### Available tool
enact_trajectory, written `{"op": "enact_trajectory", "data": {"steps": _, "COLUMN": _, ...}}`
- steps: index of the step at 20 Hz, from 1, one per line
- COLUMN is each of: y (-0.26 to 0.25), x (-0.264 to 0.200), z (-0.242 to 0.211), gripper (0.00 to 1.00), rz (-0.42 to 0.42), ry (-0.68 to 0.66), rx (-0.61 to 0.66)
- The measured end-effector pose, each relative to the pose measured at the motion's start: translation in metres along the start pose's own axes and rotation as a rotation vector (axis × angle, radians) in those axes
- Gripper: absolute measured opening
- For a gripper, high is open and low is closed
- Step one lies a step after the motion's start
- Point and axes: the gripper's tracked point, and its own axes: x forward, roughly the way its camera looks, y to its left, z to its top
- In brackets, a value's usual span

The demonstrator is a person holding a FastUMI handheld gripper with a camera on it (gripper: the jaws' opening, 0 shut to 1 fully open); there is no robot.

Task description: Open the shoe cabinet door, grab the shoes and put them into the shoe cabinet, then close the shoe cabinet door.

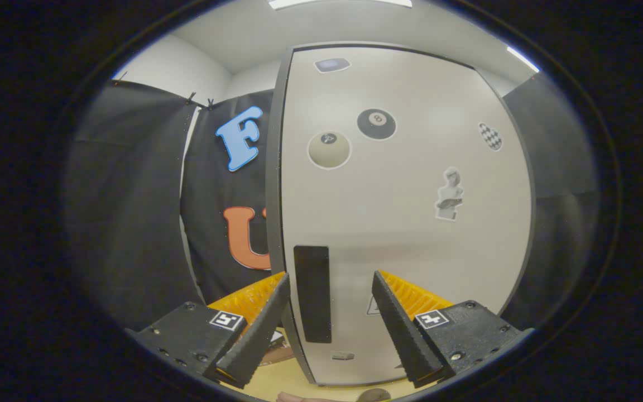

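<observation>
Gripper (330, 279) faces the shoe cabinet door (405, 223) head-on, fingers spread wide with nothing between the pads. Door is a pale panel with a dark frame, and looks closed as far as this view lets me judge. Dark vertical handle (312, 293) sits near the door's left edge, low on the panel. It lines up in the gap between the fingers, closer to the left finger (260, 324) than the right finger (402, 326). Fingertips look just short of the panel; can't tell if either is touching it.

Stickers on the door: black 8-ball sticker (377, 123) upper middle, pale ball sticker (329, 149) just left and below it, checkered sticker (490, 136) toward the right edge, a bust-figure sticker (449, 195) below that. Small badge (332, 65) near the top of the door, another small mark (342, 355) near the bottom.

Black cloth wall (132, 212) hangs to the left of the cabinet and also shows past its right edge. Tan floor (282, 382) sits below the fingers.
</observation>
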Motion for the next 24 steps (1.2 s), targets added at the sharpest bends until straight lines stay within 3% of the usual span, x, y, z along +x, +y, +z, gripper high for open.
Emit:
{"op": "enact_trajectory", "data": {"steps": 3, "y": 0.003, "x": 0.011, "z": -0.001, "gripper": 0.78, "rz": 0.013, "ry": 0.018, "rx": 0.053}}
{"op": "enact_trajectory", "data": {"steps": 4, "y": 0.017, "x": 0.007, "z": -0.008, "gripper": 0.66, "rz": 0.076, "ry": 0.038, "rx": 0.037}}
{"op": "enact_trajectory", "data": {"steps": 6, "y": 0.010, "x": 0.005, "z": -0.008, "gripper": 0.41, "rz": 0.044, "ry": 0.017, "rx": -0.024}}
{"op": "enact_trajectory", "data": {"steps": 7, "y": 0.009, "x": 0.005, "z": -0.008, "gripper": 0.36, "rz": 0.044, "ry": 0.014, "rx": -0.056}}
{"op": "enact_trajectory", "data": {"steps": 17, "y": 0.011, "x": -0.031, "z": -0.012, "gripper": 0.28, "rz": 0.214, "ry": 0.065, "rx": -0.115}}
{"op": "enact_trajectory", "data": {"steps": 24, "y": 0.004, "x": -0.067, "z": -0.011, "gripper": 0.28, "rz": 0.274, "ry": 0.084, "rx": -0.136}}
